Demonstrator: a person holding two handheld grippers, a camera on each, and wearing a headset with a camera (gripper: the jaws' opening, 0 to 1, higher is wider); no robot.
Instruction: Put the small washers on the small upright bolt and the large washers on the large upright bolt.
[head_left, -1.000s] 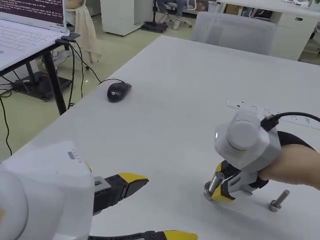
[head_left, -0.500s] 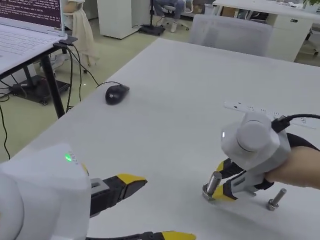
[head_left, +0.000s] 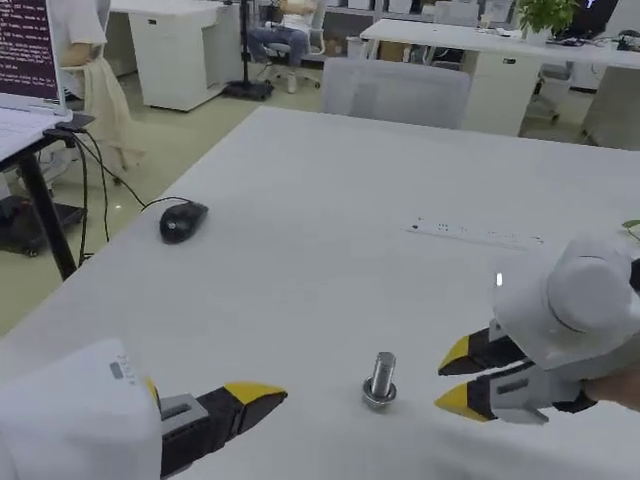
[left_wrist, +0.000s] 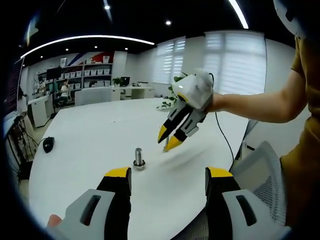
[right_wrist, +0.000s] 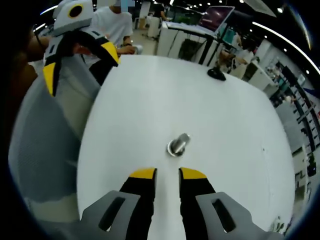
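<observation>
- Holds left gripper (left_wrist: 169, 172) wide open and empty, facing upright bolt (left_wrist: 139, 159) on white table (left_wrist: 90, 130).
- Poises right gripper (right_wrist: 167, 173) near it, jaws narrowly parted, gripping nothing.

You're working in an open-plan office. Your white counter (head_left: 330, 180) carries a computer mouse (head_left: 183, 221) and a power strip (head_left: 475, 234), and a laptop (head_left: 25, 50) stands at your left. Beyond are an office chair (head_left: 395, 92), rows of white desks (head_left: 440, 36) and windows with blinds (left_wrist: 225, 55).
</observation>
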